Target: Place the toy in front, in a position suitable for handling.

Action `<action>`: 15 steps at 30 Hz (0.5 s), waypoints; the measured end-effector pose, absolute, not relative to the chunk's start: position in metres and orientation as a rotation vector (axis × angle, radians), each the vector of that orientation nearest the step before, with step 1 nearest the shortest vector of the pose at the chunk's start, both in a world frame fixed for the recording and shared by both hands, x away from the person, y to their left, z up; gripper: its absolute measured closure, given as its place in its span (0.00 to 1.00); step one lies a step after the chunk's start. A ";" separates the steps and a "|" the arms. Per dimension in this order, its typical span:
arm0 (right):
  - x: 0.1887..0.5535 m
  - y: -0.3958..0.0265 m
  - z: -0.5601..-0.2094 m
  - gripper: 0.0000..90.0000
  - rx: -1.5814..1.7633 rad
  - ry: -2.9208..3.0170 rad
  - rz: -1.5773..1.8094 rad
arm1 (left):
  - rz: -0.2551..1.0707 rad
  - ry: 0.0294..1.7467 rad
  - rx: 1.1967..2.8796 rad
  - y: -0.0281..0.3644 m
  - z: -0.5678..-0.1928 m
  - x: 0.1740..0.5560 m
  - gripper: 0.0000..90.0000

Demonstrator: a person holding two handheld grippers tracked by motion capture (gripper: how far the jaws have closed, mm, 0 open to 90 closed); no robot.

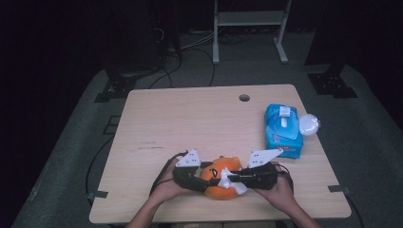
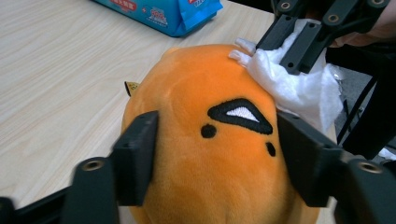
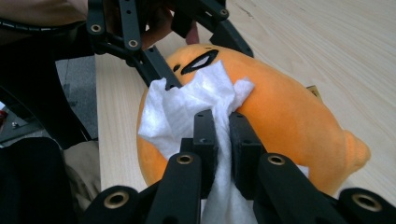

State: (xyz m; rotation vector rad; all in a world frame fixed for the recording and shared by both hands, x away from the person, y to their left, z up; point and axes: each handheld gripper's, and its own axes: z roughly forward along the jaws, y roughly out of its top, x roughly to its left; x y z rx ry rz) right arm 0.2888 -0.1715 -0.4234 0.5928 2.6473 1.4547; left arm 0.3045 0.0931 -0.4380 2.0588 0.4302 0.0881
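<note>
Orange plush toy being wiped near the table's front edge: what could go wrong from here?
1. The left gripper clamps the soft orange plush toy only at its sides; wiping pressure could squeeze it out.
2. The right gripper pinches just a fold of the white wipe, which may slip free.
3. The toy sits near the table edge.

A pale wooden table point(image 1: 190, 118) bears an orange plush toy point(image 1: 216, 178) and a blue wipes pack point(image 1: 283, 130)

Orange toy point(image 2: 210, 154) matt plush; white wipe point(image 3: 187, 107) soft fibrous cloth; table point(image 1: 190, 118) smooth pale wood.
</note>
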 end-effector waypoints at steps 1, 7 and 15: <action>0.288 -0.173 -0.423 0.92 0.597 2.644 1.452 | 0.090 0.430 2.065 0.091 -0.436 0.304 0.49; 0.288 -0.187 -0.414 0.91 0.638 2.597 1.492 | 0.149 0.393 2.071 0.082 -0.422 0.302 0.69; 0.300 -0.199 -0.392 0.91 0.672 2.488 1.545 | 0.203 0.352 2.002 0.076 -0.402 0.324 0.70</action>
